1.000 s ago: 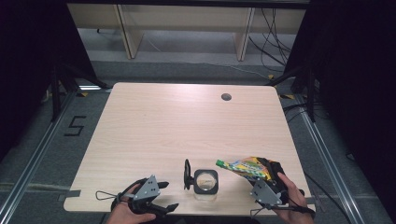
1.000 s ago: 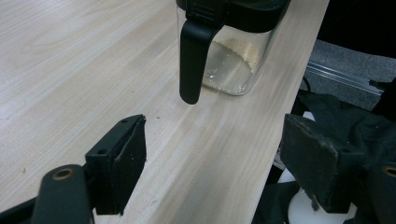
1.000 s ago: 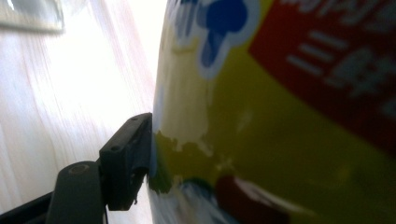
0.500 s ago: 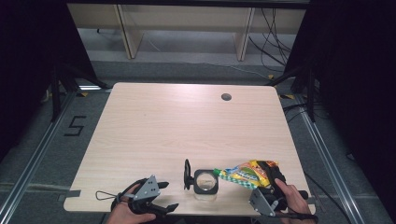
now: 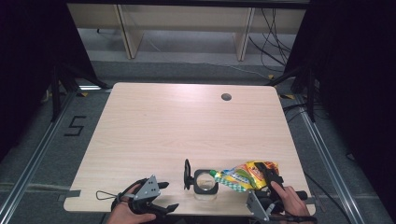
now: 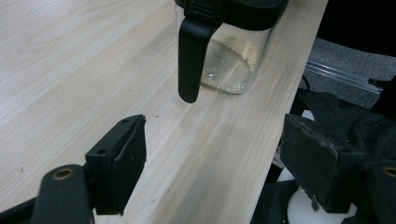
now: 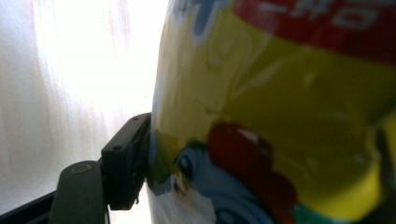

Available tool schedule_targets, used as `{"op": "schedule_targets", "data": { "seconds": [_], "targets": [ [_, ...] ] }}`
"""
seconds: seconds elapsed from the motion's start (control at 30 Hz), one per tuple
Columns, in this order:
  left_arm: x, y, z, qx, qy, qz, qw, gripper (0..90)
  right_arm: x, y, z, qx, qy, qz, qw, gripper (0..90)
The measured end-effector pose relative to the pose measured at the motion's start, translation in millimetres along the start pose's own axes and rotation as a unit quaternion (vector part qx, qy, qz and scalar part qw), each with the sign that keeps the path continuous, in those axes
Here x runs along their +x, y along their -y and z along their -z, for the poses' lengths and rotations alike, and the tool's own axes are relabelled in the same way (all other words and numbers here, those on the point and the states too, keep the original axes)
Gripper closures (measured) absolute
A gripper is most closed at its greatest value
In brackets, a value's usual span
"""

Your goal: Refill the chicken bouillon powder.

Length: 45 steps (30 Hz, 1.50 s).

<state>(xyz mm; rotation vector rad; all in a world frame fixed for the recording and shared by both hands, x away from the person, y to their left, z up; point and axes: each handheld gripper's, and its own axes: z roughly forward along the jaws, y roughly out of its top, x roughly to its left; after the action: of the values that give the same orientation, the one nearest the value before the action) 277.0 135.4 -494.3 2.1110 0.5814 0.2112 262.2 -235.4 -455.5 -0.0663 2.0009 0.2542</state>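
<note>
From above, I see my right gripper (image 5: 267, 173) at the near right edge of the tabletop (image 5: 187, 126), clamped on a yellow snack bag (image 5: 243, 174). I have the bag tilted so its open end sits over the mouth of a glass jar (image 5: 205, 183) with a black rim and handle. My left gripper (image 5: 161, 196) rests near the front edge, just left of the jar, jaws spread and holding nothing.

Along the left gripper (image 6: 215, 154), both black jaws stand wide apart over the wood, with the jar (image 6: 233, 56) ahead near the edge, pale crumbs on its bottom.

Along the right gripper (image 7: 261, 172), the bag (image 7: 280, 116) is very close, with one pad (image 7: 126, 158) pressed against its side.
</note>
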Motion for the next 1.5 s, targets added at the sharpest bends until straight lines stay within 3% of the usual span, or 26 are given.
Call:
{"op": "schedule_targets", "data": {
  "seconds": [0.1,0.13,0.23,0.27,0.33,0.37,0.57,0.6,0.63,0.73,0.97,1.0,1.13,1.17,1.27,1.3,1.33,1.37,1.5],
  "targets": [
    [0.9,-0.5,0.6,0.004,0.000,-0.009,1.0000,22.5,2.2,-2.1,1.6,0.001,0.000,0.011,0.9999,29.4],
    [-0.2,0.2,0.0,-0.001,-0.001,0.002,1.0000,22.5,3.5,-2.7,2.1,-0.002,0.004,0.014,0.9999,29.5],
    [-0.2,0.5,-0.6,-0.004,0.003,0.004,1.0000,22.5,5.0,-5.5,3.9,-0.010,0.014,0.022,0.9996,29.6],
    [-0.2,0.6,-0.6,-0.004,0.003,0.005,1.0000,22.5,5.3,-6.3,3.8,-0.012,0.005,0.026,0.9996,29.6],
    [-0.6,0.4,0.1,0.000,-0.001,0.004,1.0000,22.5,6.2,-7.6,5.3,-0.008,0.020,0.033,0.9992,29.6],
    [0.4,0.0,0.1,0.000,0.000,-0.004,1.0000,22.5,5.8,-7.9,5.4,-0.006,0.019,0.039,0.9991,29.6],
    [1.5,-0.2,-0.3,-0.001,0.001,-0.012,0.9999,22.5,7.9,-8.6,5.0,-0.005,0.018,0.057,0.9982,29.7],
    [1.5,-0.2,0.1,0.000,0.001,-0.012,0.9999,22.5,8.0,-8.7,5.3,-0.006,0.023,0.062,0.9978,29.7],
    [-0.5,0.5,0.0,0.000,-0.001,0.005,1.0000,22.5,7.7,-8.7,4.5,-0.008,0.025,0.074,0.9969,29.8],
    [1.1,0.0,-1.0,-0.005,0.002,-0.008,0.9999,22.5,7.7,-9.3,5.5,-0.001,0.031,0.087,0.9957,29.7],
    [1.9,-0.2,-0.3,-0.001,0.002,-0.012,0.9999,22.5,11.1,-11.9,4.8,0.012,0.040,0.122,0.9916,29.8],
    [-0.4,0.4,0.0,0.000,-0.001,0.005,1.0000,22.5,10.5,-12.4,4.6,0.012,0.035,0.127,0.9912,29.8],
    [1.2,0.3,-0.5,-0.002,0.003,-0.006,1.0000,22.5,11.2,-12.4,3.3,0.011,0.038,0.134,0.9902,29.8],
    [0.9,0.0,-1.0,-0.005,0.002,-0.007,1.0000,22.5,12.8,-12.8,4.2,0.021,0.039,0.127,0.9909,29.8],
    [0.7,-0.1,0.1,0.002,0.000,-0.006,1.0000,22.5,9.9,-14.0,4.6,0.014,0.057,0.149,0.9871,29.8],
    [0.3,0.3,-0.7,-0.003,0.001,-0.003,1.0000,22.5,9.0,-13.9,3.3,0.009,0.051,0.153,0.9869,29.8],
    [3.4,-0.3,0.6,0.009,-0.001,-0.023,0.9997,22.5,11.2,-12.7,2.8,0.011,0.049,0.144,0.9883,29.8],
    [1.6,0.5,0.2,0.009,-0.004,-0.006,0.9999,22.5,10.3,-13.5,4.0,0.018,0.045,0.148,0.9879,29.8],
    [0.9,0.4,-0.3,0.006,0.000,-0.003,1.0000,22.5,8.8,-16.1,4.9,0.028,0.035,0.155,0.9870,29.8]
  ]
}}
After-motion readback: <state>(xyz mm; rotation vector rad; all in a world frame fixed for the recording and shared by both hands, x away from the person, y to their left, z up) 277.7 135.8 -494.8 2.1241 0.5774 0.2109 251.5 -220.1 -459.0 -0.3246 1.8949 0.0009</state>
